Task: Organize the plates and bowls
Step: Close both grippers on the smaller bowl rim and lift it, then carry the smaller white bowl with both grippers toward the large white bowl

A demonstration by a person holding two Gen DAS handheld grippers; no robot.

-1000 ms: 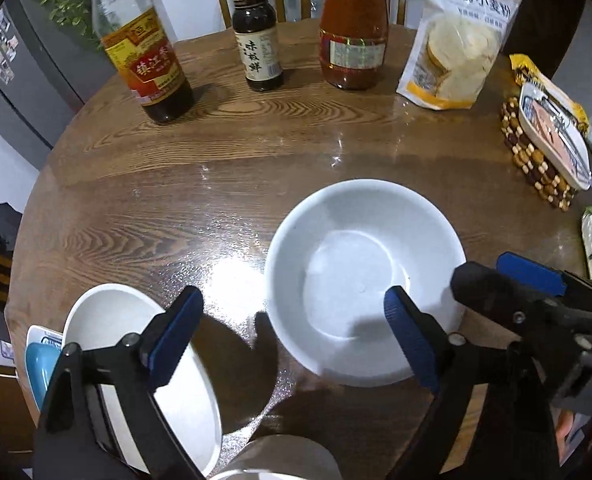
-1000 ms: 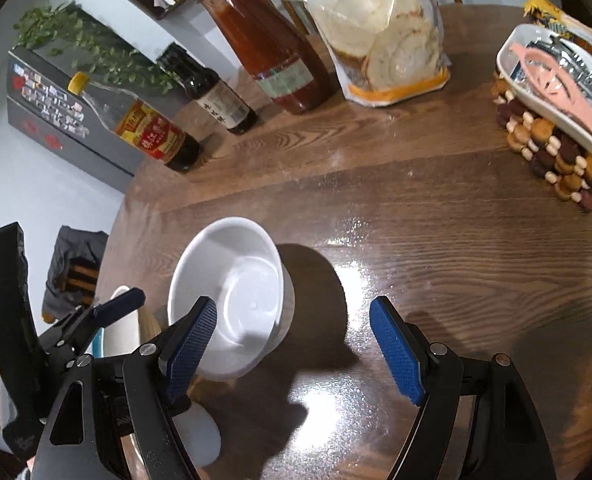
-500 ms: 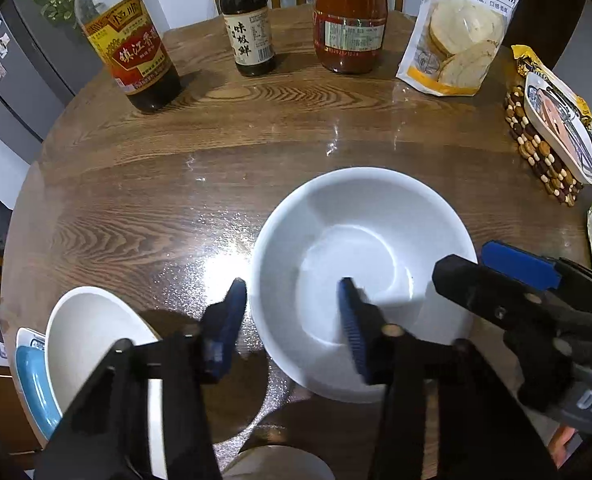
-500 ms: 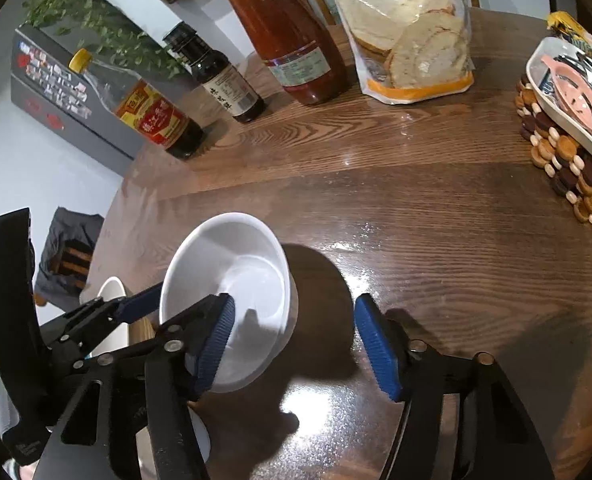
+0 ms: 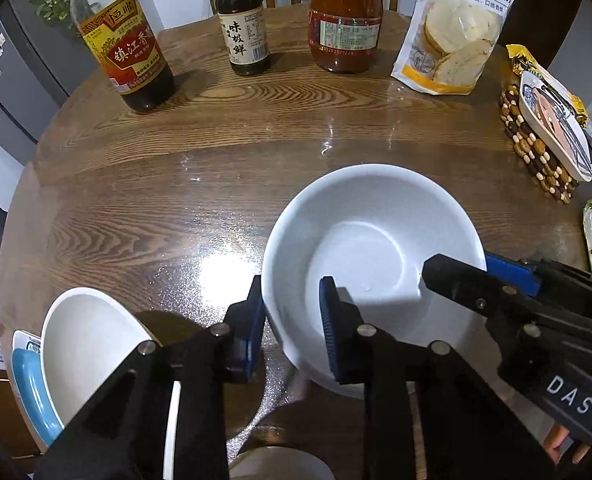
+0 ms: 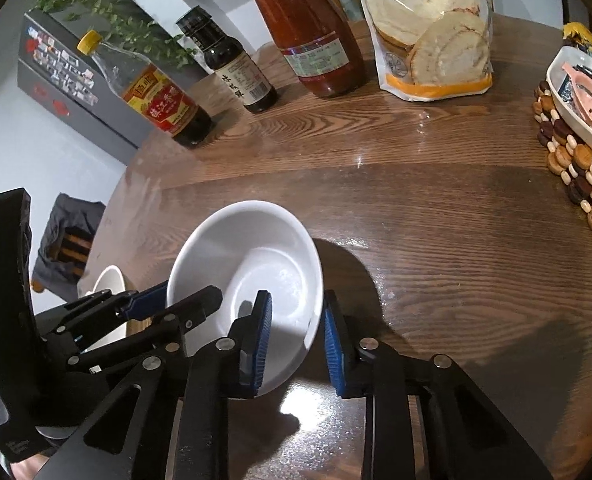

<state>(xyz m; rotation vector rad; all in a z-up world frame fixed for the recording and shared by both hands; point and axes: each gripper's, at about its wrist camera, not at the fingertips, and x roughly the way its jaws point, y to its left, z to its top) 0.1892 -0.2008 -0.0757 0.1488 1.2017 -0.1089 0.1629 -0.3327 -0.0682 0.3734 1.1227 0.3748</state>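
A white bowl point(image 5: 367, 240) sits on the round wooden table point(image 5: 176, 184) between both grippers. My left gripper point(image 5: 292, 320) straddles the bowl's near-left rim, one blue pad outside the wall and one inside. Its jaws are closing and the pads meet the wall. My right gripper point(image 6: 297, 344) straddles the opposite rim of the same bowl point(image 6: 256, 256), with its jaws closing on the wall too. A second white bowl point(image 5: 84, 344) rests on a blue plate point(image 5: 28, 392) at the table's near-left edge.
Along the far edge stand a vinegar bottle point(image 5: 130, 60), a dark sauce bottle point(image 5: 244, 36), a red sauce bottle point(image 5: 345, 24) and a flour bag point(image 5: 455, 36). A beaded mat point(image 5: 535, 160) bearing a dish lies at the right. Another white rim point(image 5: 280, 464) shows at the bottom.
Both grippers have narrowed from wide open to a tight gap around the bowl's rim, one on each side. Both views have drawn a little closer to the bowl.
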